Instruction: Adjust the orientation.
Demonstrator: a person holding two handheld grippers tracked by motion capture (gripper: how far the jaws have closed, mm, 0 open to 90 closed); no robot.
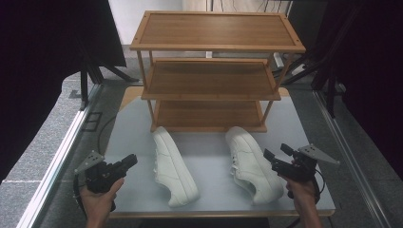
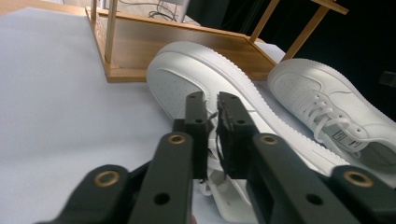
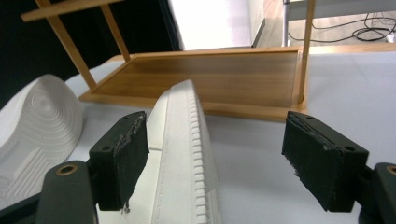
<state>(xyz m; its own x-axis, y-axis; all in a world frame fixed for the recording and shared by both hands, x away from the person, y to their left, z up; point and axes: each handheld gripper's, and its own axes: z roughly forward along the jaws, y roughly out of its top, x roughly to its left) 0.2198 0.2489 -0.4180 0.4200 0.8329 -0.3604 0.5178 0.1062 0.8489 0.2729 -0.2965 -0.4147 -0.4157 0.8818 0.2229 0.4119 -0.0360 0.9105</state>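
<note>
Two white sneakers lie on the pale table in front of a three-shelf wooden rack point(image 1: 216, 31). The left sneaker point(image 1: 175, 166) rests tilted on its side; its ribbed sole point(image 3: 42, 121) faces the right one. The right sneaker point(image 1: 252, 164) stands upright. My left gripper point(image 1: 132, 160) hovers just left of the left sneaker point(image 2: 187, 79), its jaws shut with nothing between them point(image 2: 212, 105). Beside the right sneaker's heel end is my right gripper point(image 1: 275, 152), wide open point(image 3: 217, 126). The sneaker's sole edge point(image 3: 187, 154) runs between the pads, closer to one of them, and neither presses on it.
The rack's bottom shelf point(image 3: 210, 81) sits right behind the sneakers' toes, its thin posts point(image 2: 111, 28) at the corners. Black curtains hang on both sides. A metal rail point(image 1: 57, 161) runs along the table's left, and cables point(image 3: 373, 30) lie on the floor beyond.
</note>
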